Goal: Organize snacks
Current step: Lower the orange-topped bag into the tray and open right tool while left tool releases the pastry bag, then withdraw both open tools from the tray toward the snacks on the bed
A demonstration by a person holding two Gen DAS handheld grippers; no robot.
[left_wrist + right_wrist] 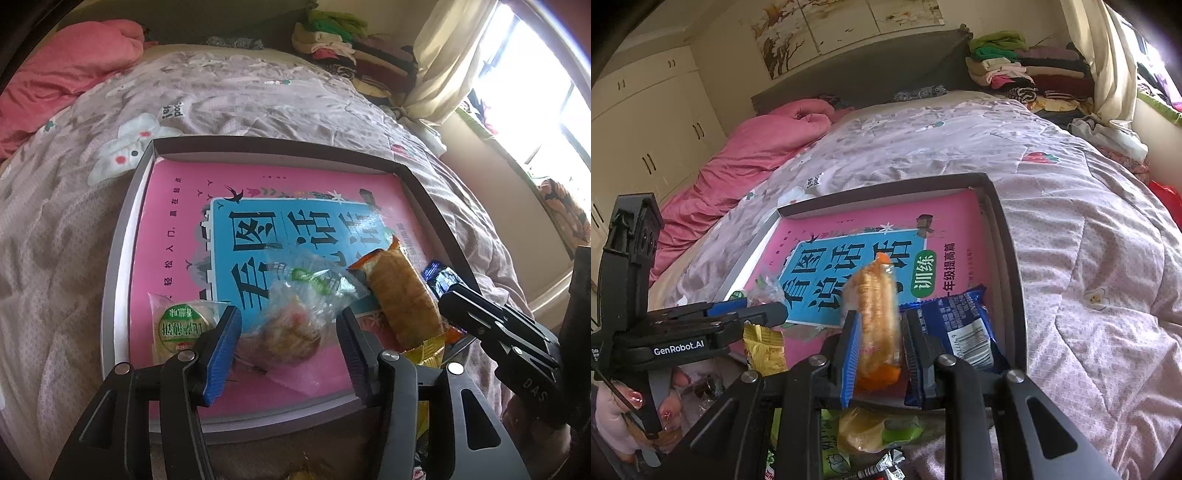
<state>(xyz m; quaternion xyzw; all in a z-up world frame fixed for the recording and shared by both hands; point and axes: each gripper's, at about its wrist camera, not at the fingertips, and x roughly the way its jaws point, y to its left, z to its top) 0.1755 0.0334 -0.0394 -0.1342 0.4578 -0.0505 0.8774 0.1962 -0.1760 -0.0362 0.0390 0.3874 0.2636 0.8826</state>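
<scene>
The right gripper is clamped on the orange-wrapped snack above the near right of the tray, while the left gripper, fingers apart around the clear-wrapped pastry, may crush it if squeezed hard.

The tray lies on the quilt of the bed, and a book lies flat inside it. On the book, from 9 o'clock to 3 o'clock in the left wrist view: a round-label packet, a clear bag, a long bread packet, a foil packet. Folded clothes are stacked behind the bed at 1 o'clock.
</scene>
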